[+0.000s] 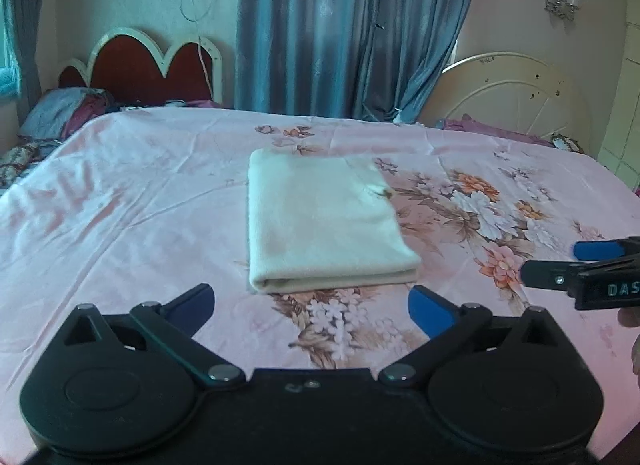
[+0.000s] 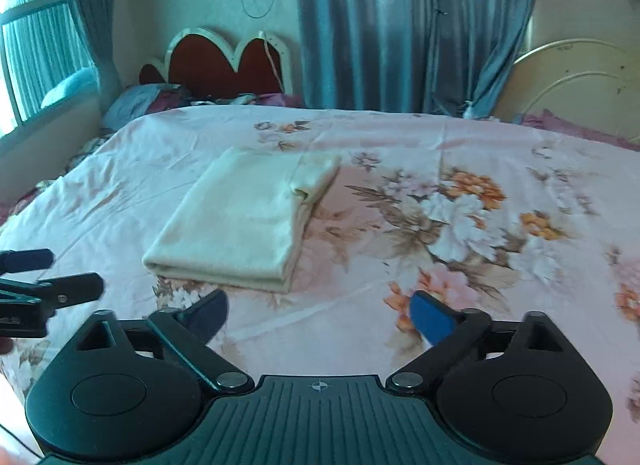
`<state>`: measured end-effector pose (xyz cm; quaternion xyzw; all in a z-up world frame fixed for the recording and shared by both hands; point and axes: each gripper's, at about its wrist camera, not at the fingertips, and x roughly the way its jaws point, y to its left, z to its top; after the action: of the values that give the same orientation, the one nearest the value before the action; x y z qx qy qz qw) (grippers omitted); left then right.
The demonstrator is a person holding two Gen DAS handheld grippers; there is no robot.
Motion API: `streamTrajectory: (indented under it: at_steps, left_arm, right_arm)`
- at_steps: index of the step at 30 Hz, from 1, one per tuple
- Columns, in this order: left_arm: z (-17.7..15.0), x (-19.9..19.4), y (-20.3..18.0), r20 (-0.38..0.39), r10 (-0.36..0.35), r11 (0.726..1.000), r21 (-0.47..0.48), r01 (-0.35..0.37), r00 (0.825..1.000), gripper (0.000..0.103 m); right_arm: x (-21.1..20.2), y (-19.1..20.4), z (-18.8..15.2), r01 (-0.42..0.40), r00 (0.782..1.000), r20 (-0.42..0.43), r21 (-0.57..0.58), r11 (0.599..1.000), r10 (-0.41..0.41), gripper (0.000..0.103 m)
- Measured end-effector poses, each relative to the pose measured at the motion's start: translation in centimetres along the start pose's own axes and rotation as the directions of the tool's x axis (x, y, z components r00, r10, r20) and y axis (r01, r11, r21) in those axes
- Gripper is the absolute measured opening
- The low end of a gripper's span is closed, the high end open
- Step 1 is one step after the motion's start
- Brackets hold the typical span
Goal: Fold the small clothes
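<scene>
1. Evidently the folding step is at its end: the cream cloth [image 1: 324,221] lies folded into a neat rectangle on the bed [image 1: 120,193], and neither claw touches it.
2. Left claw [image 1: 312,305] stands wide open with nothing between its blue pads; the cloth's near folded edge lies just beyond its tips.
3. Right claw [image 2: 320,313] is likewise spread wide and empty, off to the cloth's right over the floral bedsheet [image 2: 460,205].
4. Judging from this, the next move calls for either a last tidy of the loose far corner or a reach for another garment; no other garment shows in either view.
5. Cloth looks soft and pale, doubled into several layers visible along the near edge, sides fairly straight.
6. Its far right corner is slightly rumpled, with a small dark mark whose nature I cannot tell.
</scene>
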<state>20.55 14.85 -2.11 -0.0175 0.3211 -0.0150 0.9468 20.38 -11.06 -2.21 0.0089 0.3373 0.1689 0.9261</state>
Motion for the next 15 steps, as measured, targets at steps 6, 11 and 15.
streamTrajectory:
  at_steps: [6,11,15]
  left_arm:
    - [-0.5,-3.9,-1.0,0.037,0.01,1.0,0.016,-0.011,0.999,0.103]
    - [-0.9,-6.3,-1.7,0.064,-0.002,1.0,0.029,0.0,0.998,0.103]
    - [-1.2,-8.1,-1.8,0.077,-0.023,1.0,0.01,0.022,0.997,0.103]
  right_arm:
    - [-4.1,0.8,-0.8,0.047,0.999,0.024,0.009,0.999,-0.047,0.103]
    - [-6.7,1.5,-1.4,0.058,0.997,0.046,0.008,0.998,-0.058,0.103]
    - [-8.8,1.9,-1.7,0.062,0.996,0.067,0.021,0.998,-0.064,0.103]
